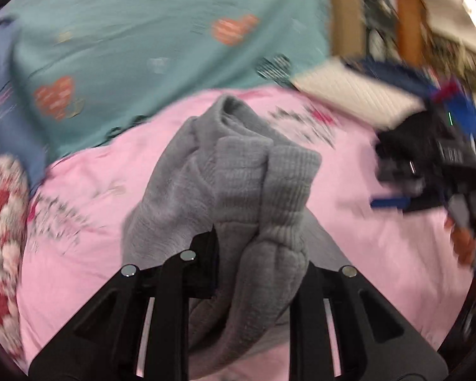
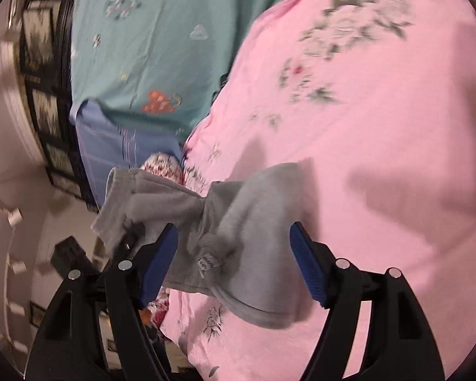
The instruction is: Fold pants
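The grey knit pants [image 1: 231, 171] are bunched up above a pink floral sheet [image 1: 89, 222]. My left gripper [image 1: 257, 247] is shut on a wad of the grey fabric, which hides its right finger. In the right wrist view the same pants [image 2: 234, 241] hang between my right gripper's blue pads [image 2: 160, 263], with a small white label showing. My right gripper [image 2: 234, 263] is open, its jaws wide apart around the cloth without pinching it. It also shows at the right edge of the left wrist view [image 1: 428, 165], blurred.
A teal sheet with heart prints [image 1: 161, 38] lies beyond the pink one, with a blue cloth [image 2: 111, 146] and a red-and-white floral cushion [image 1: 3, 222] at the left. A white quilted pad [image 1: 352, 92] lies at the right. Patterned wall tiles [image 2: 41, 73] show behind.
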